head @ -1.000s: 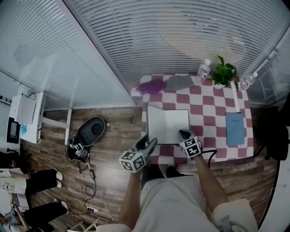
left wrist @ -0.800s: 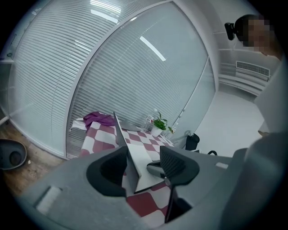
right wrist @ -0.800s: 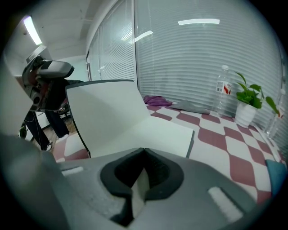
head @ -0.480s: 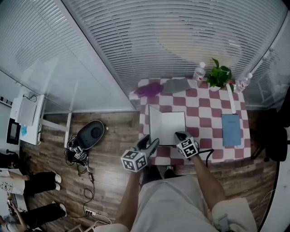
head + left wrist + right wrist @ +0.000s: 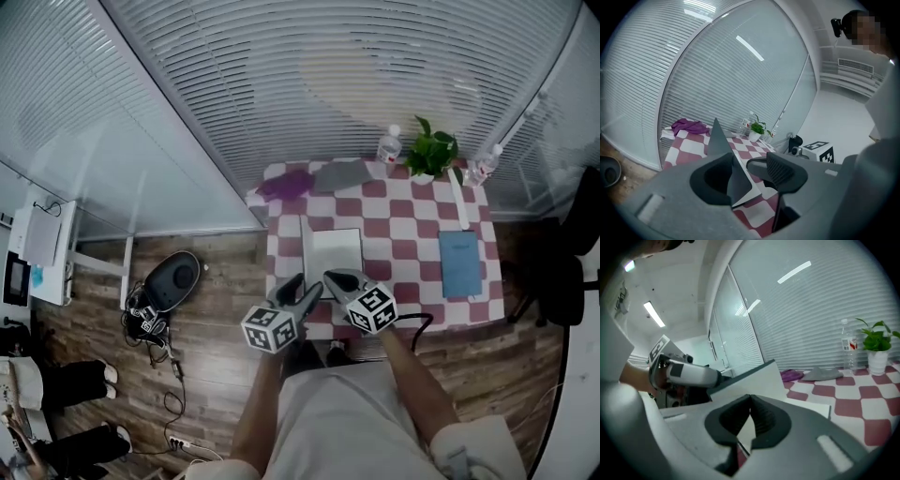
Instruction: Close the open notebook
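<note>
Your left claw (image 5: 302, 287) stands open, with the notebook's (image 5: 336, 251) raised cover (image 5: 719, 139) between its jaws, close against the left one. Your right claw (image 5: 336, 277) is closed tip to tip, nothing visibly gripped, at the notebook's near edge on the checkered surface (image 5: 412, 234).

Head view high above the checkered table (image 5: 403, 253); gripper views low, close, apparently across it toward the plant (image 5: 877, 348).

Two notebooks (image 5: 337, 249) (image 5: 459, 263), cloths (image 5: 284, 185) (image 5: 340, 174), bottles (image 5: 388, 144) (image 5: 485, 165); one plant (image 5: 431, 150)
</note>
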`<state>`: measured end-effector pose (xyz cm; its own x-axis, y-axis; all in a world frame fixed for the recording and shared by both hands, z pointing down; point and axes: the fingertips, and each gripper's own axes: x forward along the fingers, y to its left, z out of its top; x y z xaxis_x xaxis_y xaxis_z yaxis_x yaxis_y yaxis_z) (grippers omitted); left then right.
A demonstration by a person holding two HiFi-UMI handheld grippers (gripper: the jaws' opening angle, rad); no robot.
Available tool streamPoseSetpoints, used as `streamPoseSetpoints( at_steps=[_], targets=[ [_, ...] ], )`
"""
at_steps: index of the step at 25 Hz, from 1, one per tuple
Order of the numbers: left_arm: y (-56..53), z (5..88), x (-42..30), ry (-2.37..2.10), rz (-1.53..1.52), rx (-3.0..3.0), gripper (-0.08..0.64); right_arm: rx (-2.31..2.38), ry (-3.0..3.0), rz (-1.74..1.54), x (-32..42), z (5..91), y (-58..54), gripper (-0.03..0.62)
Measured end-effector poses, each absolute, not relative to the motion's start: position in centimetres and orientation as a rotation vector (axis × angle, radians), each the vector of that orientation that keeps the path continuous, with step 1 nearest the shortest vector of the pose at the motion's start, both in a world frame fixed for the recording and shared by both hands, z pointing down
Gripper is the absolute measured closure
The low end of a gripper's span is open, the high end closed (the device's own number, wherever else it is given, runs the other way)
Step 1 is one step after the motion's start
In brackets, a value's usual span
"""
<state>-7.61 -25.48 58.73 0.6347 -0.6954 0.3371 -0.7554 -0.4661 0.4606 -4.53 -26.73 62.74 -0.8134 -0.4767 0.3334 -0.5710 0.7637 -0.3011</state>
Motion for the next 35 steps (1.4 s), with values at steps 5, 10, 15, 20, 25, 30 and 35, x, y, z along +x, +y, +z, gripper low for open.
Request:
streamPoseSetpoints(
  at_steps=[5, 10, 15, 20, 25, 30, 35],
  targets=[
    [-25.6, 58.5, -4.9, -1.075, 0.149, 2.320, 0.331, 0.802, -2.794, 0.709, -4.2, 61.5, -26.5, 0.592],
    [-25.6, 58.8, -2.7, -0.997, 0.172, 2.346, 0.331, 0.782, -2.785, 0.758, -2.9, 62.3, -26.3, 0.592],
    [-25.1, 59.3, -1.2, -0.944, 0.203, 2.361, 0.331, 0.819, -2.730, 0.840, -1.5, 64.9, -26.0, 0.592],
    [-24.2, 60.1, -1.6, -0.925, 0.250, 2.366, 0.331, 0.929, -2.688, 0.951, 0.9, 66.8, -25.9, 0.592],
    [-23.3, 62.0, -2.3, -0.930, 0.314, 2.344, 0.331, 1.024, -2.611, 1.000, 3.3, 69.1, -25.8, 0.592],
    [-22.6, 62.8, -2.3, -0.944, 0.330, 2.319, 0.331, 1.107, -2.529, 1.058, 5.3, 71.0, -25.6, 0.592],
    [-21.7, 63.7, -1.6, -0.932, 0.347, 2.301, 0.331, 1.195, -2.397, 0.981, 6.9, 71.9, -25.8, 0.592]
  ],
)
